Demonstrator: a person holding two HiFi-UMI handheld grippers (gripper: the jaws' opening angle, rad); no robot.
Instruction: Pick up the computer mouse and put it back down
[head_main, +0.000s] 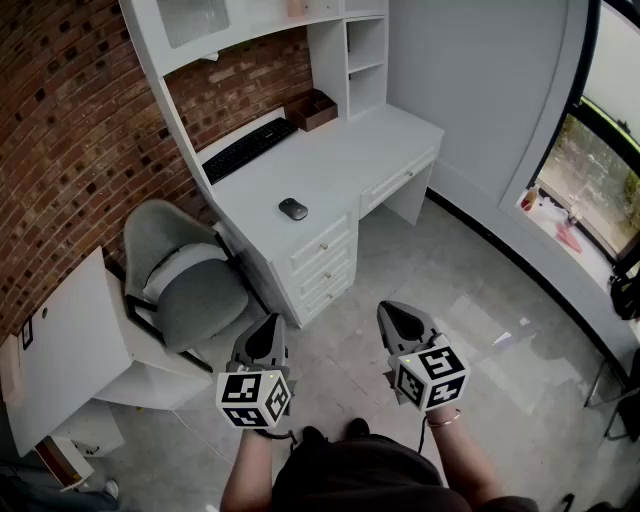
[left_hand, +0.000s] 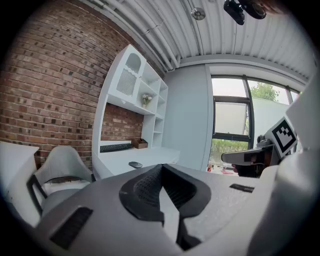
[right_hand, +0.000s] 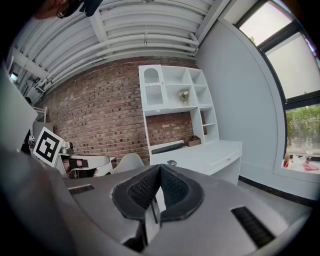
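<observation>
A dark computer mouse (head_main: 293, 209) lies on the white desk (head_main: 340, 160), near its front edge. It also shows small and far off as the mouse (left_hand: 135, 164) in the left gripper view and the mouse (right_hand: 171, 162) in the right gripper view. Both grippers hang over the floor well short of the desk. My left gripper (head_main: 267, 330) is shut with nothing in it. My right gripper (head_main: 397, 317) is shut and empty too. Each points roughly toward the desk.
A black keyboard (head_main: 249, 148) and a brown box (head_main: 311, 109) sit at the back of the desk. A grey chair (head_main: 185, 275) stands left of the desk's drawers (head_main: 325, 263). A white cabinet (head_main: 60, 345) is at the far left. A window (head_main: 595, 165) lines the right wall.
</observation>
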